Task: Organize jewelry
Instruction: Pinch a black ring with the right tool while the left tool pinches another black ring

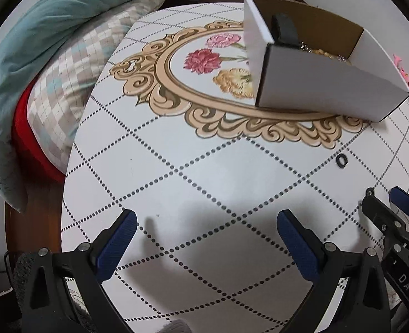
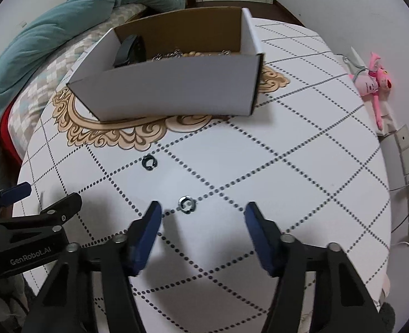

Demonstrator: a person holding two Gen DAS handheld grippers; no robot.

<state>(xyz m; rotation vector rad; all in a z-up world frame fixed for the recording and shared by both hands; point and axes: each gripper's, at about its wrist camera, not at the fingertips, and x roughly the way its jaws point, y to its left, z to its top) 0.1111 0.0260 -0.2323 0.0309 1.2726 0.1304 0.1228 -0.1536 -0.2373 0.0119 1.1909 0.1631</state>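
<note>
Right wrist view shows the white counter [image 2: 287,166] with its dotted diamond pattern filling most of the frame, a bed with a teal duvet [image 2: 65,14] beyond it in the upper left of the frame. On the counter, in the upper middle, stands the open cardboard box [image 2: 176,88], already holding a dark band and some chains and beads, though these are too small to sort out. A pink plush toy [image 2: 373,80] lies at the upper right edge. Much smaller, two rings are loose on the bare counter: a dark ring [image 2: 149,163] left of centre, near the ornamental border, and a silver ring [image 2: 187,204] lower down. The right gripper [image 2: 203,213] is spread wide and holds nothing; the silver ring lies just ahead of its jaws, between them but closer to the left blade, flat on the surface, so it has no long axis to speak of. The left gripper [image 1: 205,222] is likewise released and empty, over bare counter well to the left of both rings. Judging by this, the right hand is the nearer, and nothing stands between its jaws and the silver ring; the box sits farther on, behind the dark ring.
</note>
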